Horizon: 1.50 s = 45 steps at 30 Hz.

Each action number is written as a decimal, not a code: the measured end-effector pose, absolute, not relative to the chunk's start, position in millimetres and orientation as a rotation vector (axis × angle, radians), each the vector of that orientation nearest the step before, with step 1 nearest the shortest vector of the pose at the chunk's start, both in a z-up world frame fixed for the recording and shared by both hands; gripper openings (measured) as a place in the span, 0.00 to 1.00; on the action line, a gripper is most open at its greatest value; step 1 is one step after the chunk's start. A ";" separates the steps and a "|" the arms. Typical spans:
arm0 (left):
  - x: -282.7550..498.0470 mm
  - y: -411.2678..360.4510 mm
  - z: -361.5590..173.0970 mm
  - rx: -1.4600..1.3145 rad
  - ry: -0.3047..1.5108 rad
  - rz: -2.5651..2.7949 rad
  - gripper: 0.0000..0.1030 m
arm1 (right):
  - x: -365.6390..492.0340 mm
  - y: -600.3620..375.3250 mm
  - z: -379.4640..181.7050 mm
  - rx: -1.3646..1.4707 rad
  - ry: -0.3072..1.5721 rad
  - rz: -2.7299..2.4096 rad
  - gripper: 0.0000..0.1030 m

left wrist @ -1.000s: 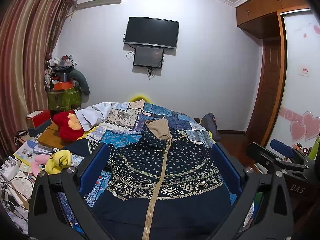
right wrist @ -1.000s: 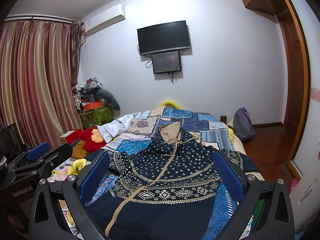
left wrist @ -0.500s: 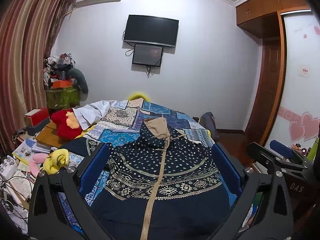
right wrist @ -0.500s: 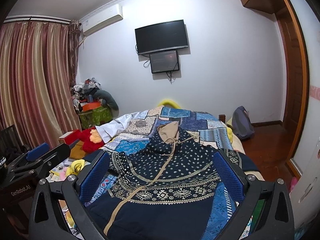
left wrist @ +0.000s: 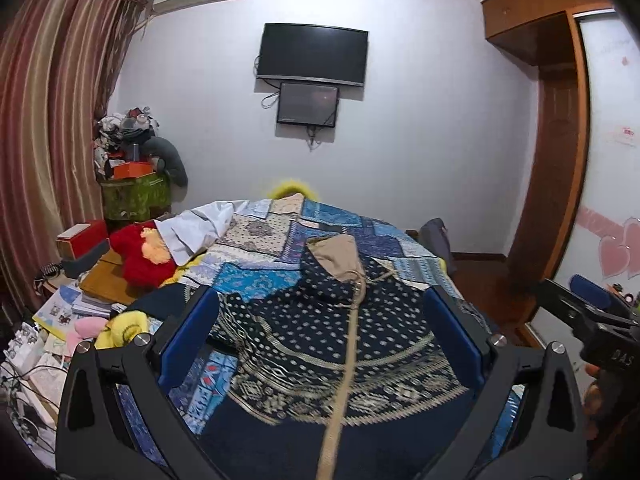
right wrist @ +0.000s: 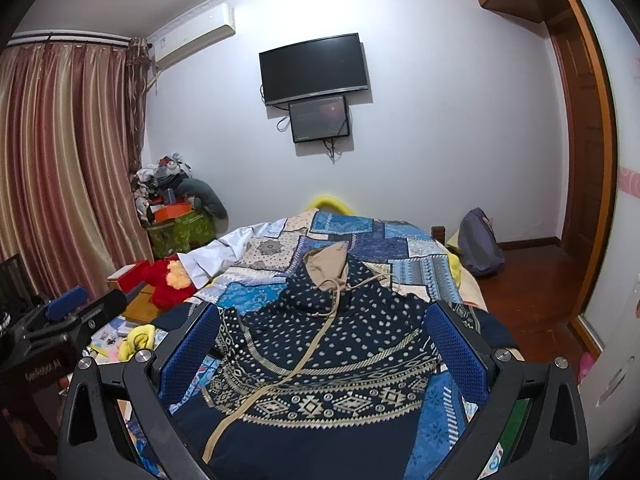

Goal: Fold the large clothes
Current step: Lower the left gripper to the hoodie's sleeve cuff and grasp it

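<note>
The left tool (left wrist: 320, 336) is gaping wide, its 2 blue-padded fingers (left wrist: 190, 338) holding nothing and hanging above the hoodie (left wrist: 340, 344). The right tool (right wrist: 322, 344) is spread just as wide and is gripping nothing either. The hoodie is lying front-up on the bed (right wrist: 400, 248), soft navy fabric dotted with pale spots and banded with geometric trim, a tan zipper strip (left wrist: 344, 364) running down it and a tan-lined hood (right wrist: 326, 270) pointing toward the wall, over a blue patchwork quilt (left wrist: 260, 248)

Both wrist cams are sitting low at the bed's foot, looking along it toward the TV (left wrist: 312, 54) wall. Left one's sitting further left; they're sharing the hoodie (right wrist: 320, 344).
</note>
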<state>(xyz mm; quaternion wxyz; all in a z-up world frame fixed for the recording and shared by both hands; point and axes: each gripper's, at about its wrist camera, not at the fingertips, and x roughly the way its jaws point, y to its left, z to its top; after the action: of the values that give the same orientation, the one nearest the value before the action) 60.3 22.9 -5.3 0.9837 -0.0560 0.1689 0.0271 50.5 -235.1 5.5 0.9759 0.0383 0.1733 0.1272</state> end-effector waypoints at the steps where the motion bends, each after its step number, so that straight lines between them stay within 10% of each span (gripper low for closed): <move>1: 66.2 28.1 -4.3 -0.112 0.339 0.070 1.00 | 57.3 -234.9 4.5 0.074 0.352 0.253 1.00; 18: 214.2 161.4 -24.2 -0.060 0.463 0.218 1.00 | 230.0 -201.4 -43.1 0.002 0.509 0.219 1.00; 35: 305.1 305.2 -221.9 -0.362 0.943 0.369 0.96 | 390.9 -106.5 -148.7 -0.250 0.759 0.361 1.00; 41: 312.2 328.6 -243.5 -0.492 0.953 0.335 0.88 | 416.4 -92.4 -178.8 -0.257 0.865 0.406 1.00; 45: 328.4 337.6 -248.2 -0.469 0.973 0.386 0.51 | 421.7 -85.4 -192.5 -0.261 0.909 0.444 1.00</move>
<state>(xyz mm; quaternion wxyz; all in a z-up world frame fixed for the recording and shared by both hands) 328.4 337.6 -248.2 0.8400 -0.2219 0.4604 0.1825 421.7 -85.4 -192.5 0.8666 -0.1247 0.4341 0.2123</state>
